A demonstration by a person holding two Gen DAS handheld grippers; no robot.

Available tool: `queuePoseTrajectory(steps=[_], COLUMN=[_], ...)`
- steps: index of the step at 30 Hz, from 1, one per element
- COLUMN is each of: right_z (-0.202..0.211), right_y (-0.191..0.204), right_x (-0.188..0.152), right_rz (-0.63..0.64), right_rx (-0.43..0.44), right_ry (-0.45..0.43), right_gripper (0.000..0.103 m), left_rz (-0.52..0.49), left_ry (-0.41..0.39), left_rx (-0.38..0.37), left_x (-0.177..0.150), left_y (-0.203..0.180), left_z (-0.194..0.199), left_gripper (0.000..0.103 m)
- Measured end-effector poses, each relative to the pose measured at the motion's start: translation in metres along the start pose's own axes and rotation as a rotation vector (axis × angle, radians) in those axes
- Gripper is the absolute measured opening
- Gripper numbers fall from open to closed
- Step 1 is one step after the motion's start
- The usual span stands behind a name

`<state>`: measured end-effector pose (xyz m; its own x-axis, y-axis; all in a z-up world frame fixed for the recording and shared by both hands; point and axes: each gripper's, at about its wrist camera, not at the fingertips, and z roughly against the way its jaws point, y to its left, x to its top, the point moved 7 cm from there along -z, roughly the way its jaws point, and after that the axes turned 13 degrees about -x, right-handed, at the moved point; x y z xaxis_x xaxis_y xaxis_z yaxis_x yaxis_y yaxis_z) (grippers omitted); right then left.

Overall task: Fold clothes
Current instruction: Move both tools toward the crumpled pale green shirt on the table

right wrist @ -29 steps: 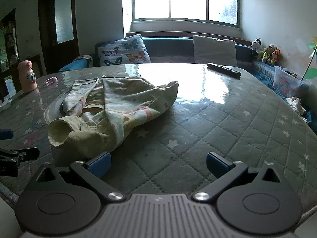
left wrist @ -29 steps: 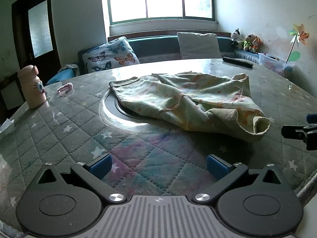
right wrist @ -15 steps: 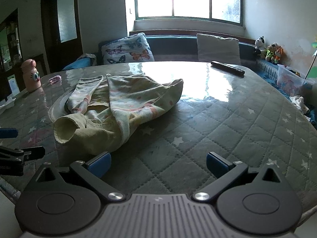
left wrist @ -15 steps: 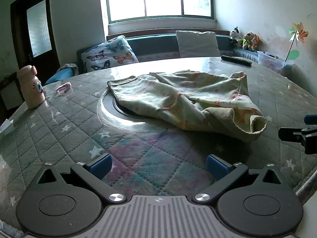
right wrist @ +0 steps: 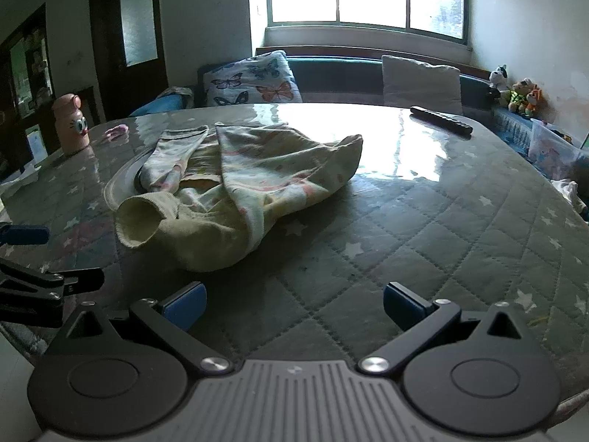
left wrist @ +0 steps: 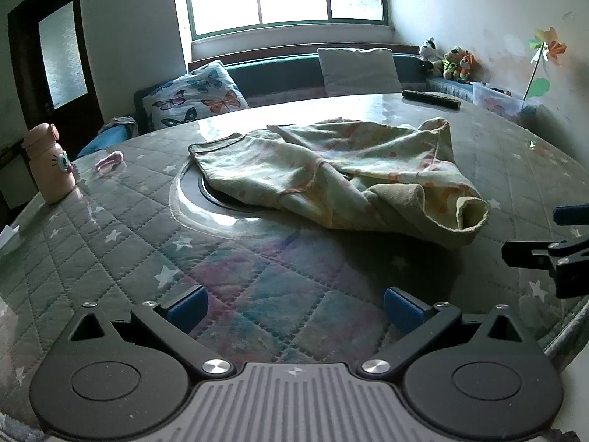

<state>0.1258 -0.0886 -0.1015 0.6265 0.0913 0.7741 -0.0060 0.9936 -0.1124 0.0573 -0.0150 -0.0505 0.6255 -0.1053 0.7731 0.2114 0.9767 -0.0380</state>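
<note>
A crumpled pale yellow-green garment with an orange print (left wrist: 331, 173) lies in a heap on the round quilted table (left wrist: 110, 258). It also shows in the right wrist view (right wrist: 239, 191), with a ribbed cuff opening toward me. My left gripper (left wrist: 294, 307) is open and empty, hovering over the table in front of the garment. My right gripper (right wrist: 294, 305) is open and empty, near the table's front edge, right of the garment. Each gripper's fingers show at the other view's edge.
A pink bottle (left wrist: 49, 164) and a small pink item (left wrist: 108, 160) sit at the table's left. A black remote (right wrist: 441, 119) lies at the far right. A sunken round disc (left wrist: 206, 199) lies partly under the garment. A bench with pillows (left wrist: 198, 95) stands behind.
Both grippers have drawn slightly nearer to the garment and risen a little. The garment has not moved. Both stay open.
</note>
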Motion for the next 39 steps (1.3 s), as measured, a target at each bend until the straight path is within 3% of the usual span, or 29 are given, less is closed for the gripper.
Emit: queuePoseTrajectory(steps=[39], right_z=[-0.01], right_y=[0.0], right_x=[0.005], right_rz=[0.015], right_rx=[0.035], right_ry=[0.008], right_gripper=[0.103], left_rz=[-0.022], left_ry=[0.023], left_rx=[-0.014], left_x=[0.012], left_y=[-0.004], left_z=[-0.012], left_gripper=[0.103])
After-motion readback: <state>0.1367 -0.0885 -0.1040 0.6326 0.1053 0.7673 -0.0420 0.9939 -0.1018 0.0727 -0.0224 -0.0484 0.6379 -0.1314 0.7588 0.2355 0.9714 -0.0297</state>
